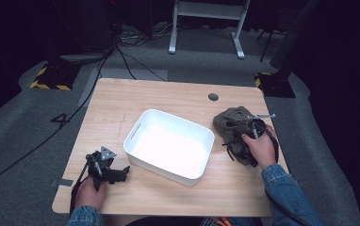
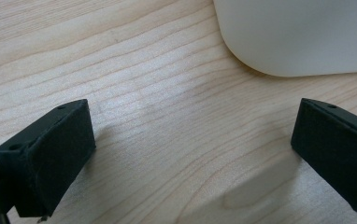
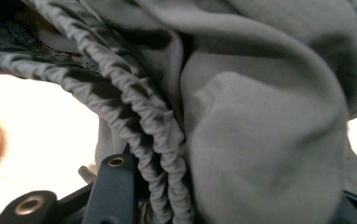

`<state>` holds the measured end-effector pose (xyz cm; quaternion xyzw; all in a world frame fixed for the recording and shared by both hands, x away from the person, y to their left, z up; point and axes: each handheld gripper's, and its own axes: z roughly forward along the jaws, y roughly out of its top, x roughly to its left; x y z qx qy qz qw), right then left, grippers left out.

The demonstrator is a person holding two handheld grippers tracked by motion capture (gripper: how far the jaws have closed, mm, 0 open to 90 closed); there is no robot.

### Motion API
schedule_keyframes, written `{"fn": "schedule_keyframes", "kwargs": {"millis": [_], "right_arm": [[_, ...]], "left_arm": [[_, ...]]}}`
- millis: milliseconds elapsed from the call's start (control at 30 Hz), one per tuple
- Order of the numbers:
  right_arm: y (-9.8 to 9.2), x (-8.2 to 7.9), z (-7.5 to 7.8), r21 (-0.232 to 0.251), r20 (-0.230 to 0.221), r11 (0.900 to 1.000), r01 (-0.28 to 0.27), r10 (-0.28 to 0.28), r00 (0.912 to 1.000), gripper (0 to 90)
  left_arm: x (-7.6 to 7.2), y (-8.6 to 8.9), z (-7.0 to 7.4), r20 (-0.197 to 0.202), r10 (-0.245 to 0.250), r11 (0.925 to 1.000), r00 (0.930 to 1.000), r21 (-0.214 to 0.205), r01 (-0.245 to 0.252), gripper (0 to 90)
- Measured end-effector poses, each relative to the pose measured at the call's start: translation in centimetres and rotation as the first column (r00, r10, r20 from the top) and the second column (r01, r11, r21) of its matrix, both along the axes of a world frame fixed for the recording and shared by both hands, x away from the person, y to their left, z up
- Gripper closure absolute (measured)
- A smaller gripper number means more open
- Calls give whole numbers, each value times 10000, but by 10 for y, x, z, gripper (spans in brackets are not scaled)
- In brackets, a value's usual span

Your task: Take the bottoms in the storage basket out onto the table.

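Light wooden table [image 1: 121,108] on grey carpet, seen from above, with dark surroundings and cables on the floor behind. Centre: a white rectangular bin [image 1: 168,146], set at an angle and holding nothing. Right of the bin lies a crumpled olive-grey garment [image 1: 232,123] with dark drawstrings trailing toward the near edge. The right gripper [image 1: 253,129], held in the person's right hand, rests directly on the garment's near right part. In the right gripper view the cloth [image 3: 260,140] bulges up between the two black jaws, its elasticated gathered hem [image 3: 158,140] running down beside the left jaw; the jaws stand narrow, with fabric bunched between them, pressed in close on the cloth. The left gripper [image 1: 106,170] lies low on the table at the near left corner, well apart from the garment and just beside the bin's near left corner. In the left gripper view its jaws stand wide over bare wood [image 2: 176,140], nothing between them, the bin's rounded corner [image 2: 298,37] ahead.
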<state>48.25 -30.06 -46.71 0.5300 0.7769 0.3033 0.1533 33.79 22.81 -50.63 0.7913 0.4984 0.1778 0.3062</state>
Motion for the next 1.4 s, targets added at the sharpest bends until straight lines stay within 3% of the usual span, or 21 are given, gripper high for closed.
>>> {"fn": "schedule_keyframes", "kwargs": {"millis": [300, 433, 467, 533, 767, 833, 900, 1033, 1400], "right_arm": [[-5, 5, -13, 212, -99, 9997, 113, -111, 9999, 454], [-6, 7, -17, 365, -235, 9980, 520, -512, 9984, 332], [-6, 8, -18, 275, -240, 9984, 502, -495, 9985, 242], [-6, 8, -19, 217, -180, 9972, 716, -712, 9973, 214], [-8, 5, -17, 504, 15, 9963, 691, -693, 9976, 191], [-9, 3, -14, 520, -164, 9959, 743, -736, 9972, 189], [-11, 0, -8, 286, -376, 9986, 436, -426, 9984, 189], [-14, -7, 6, 165, -389, 9999, 45, -38, 9992, 189], [-23, -30, 43, -53, 539, 9965, -839, 841, 9950, 191]], "left_arm": [[0, 0, 0, 1, 3, 10000, 10000, 2, -3, 0], [0, 0, 0, 4, 4, 10000, 10000, -1, -4, 0], [0, 0, 0, 3, 6, 10000, 10000, 2, -6, 0], [0, 0, 0, 1, 3, 10000, 10000, 2, -3, 0], [0, 0, 0, -1, 3, 10000, 10000, 0, -3, 0], [0, 0, 0, 0, 0, 10000, 10000, 1, 0, 0], [0, 0, 0, 0, 2, 10000, 10000, 0, -2, 0], [0, 0, 0, -6, 1, 10000, 10000, -1, -1, 0], [0, 0, 0, -1, 1, 10000, 10000, -2, -1, 0]]}}
